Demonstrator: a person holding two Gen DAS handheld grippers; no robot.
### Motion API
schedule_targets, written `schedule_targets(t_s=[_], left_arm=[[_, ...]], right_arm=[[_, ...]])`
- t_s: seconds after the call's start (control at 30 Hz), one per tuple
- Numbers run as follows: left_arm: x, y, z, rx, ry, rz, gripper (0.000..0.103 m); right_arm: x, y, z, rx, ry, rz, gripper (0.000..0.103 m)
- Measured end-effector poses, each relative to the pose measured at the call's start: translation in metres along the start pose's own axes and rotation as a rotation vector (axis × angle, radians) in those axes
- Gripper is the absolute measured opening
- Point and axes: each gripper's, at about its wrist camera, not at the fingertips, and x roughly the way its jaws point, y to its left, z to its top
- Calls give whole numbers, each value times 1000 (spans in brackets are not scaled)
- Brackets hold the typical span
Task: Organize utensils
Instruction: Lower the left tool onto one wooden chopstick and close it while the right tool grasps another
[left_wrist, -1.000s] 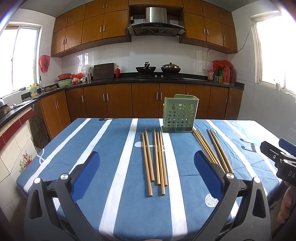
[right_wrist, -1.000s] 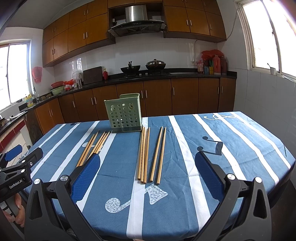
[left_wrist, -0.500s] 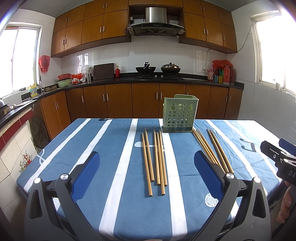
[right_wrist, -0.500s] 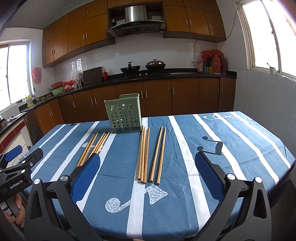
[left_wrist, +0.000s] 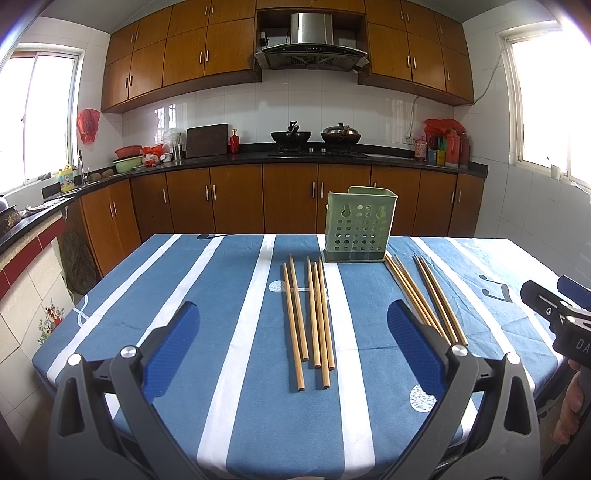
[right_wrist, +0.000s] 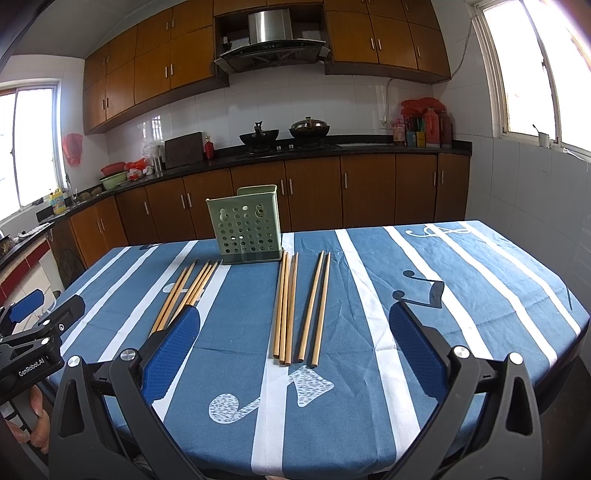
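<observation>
Wooden chopsticks: left bunch (left_wrist: 312, 317), right bunch (right_wrist: 301, 306), flat on striped cloth (left_wrist: 236, 406), tips twd green holder (right_wrist: 245, 225), prob. staged for loading. Left gripper (left_wrist: 293, 341), right gripper (right_wrist: 295, 341) both spread wide, empty, hovering at near edge.

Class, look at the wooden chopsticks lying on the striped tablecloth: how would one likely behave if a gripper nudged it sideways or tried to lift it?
The chopsticks look thin, straight and wooden, so probably stiff and light. If round, one might roll when nudged, though the tablecloth should damp that. Lying flat and bunched, a single stick may be hard to pinch alone with the wide-open left gripper.
</observation>
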Motion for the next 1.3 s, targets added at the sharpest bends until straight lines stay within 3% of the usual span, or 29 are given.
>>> schedule_targets(t_s=[0.13,0.37,0.63,0.8,0.97,1.17,1.3], left_arm=[[11,-4,-2,-16,32,1,99],[64,31,-8,-73,206,52,99],[107,61,-12,-112,358,38,99],[128,68,-16,-116,431,0,98],[148,63,-23,-137,520,-74,68],[161,48,-27,-124,569,-144,47],[167,36,-30,-90,593,-152,35]], right_arm=[[15,-3,-5,5,35,-9,101],[61,-19,-3,48,186,-57,99],[130,-40,-14,139,402,-67,63],[155,-39,-20,120,468,-78,48],[166,-36,-25,86,483,-95,38],[164,-34,-26,61,469,-109,32],[171,-38,-24,55,464,-110,32]])
